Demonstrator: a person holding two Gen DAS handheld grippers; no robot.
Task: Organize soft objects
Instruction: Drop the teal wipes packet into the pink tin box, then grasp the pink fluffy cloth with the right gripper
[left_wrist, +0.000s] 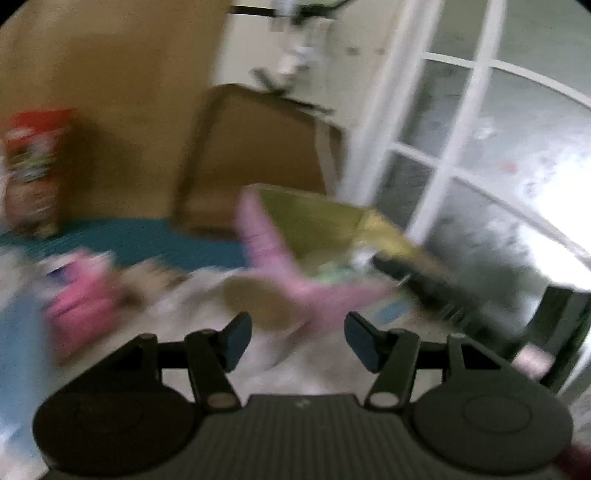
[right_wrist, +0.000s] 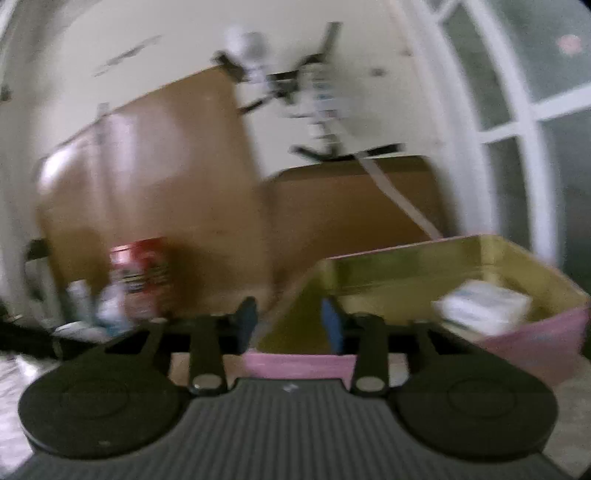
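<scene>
We steady the pink box (right_wrist: 406, 280) first: right gripper (right_wrist: 290, 325) straddles its near wall, jaws narrow, contact unclear from blur; left gripper (left_wrist: 299, 341) wide, empty.

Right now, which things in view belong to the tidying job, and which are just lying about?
Job: pink box with gold lining, white soft item inside it, pink bundle on the floor.
Lying about: red canister, leaning cardboard, teal mat.
</scene>
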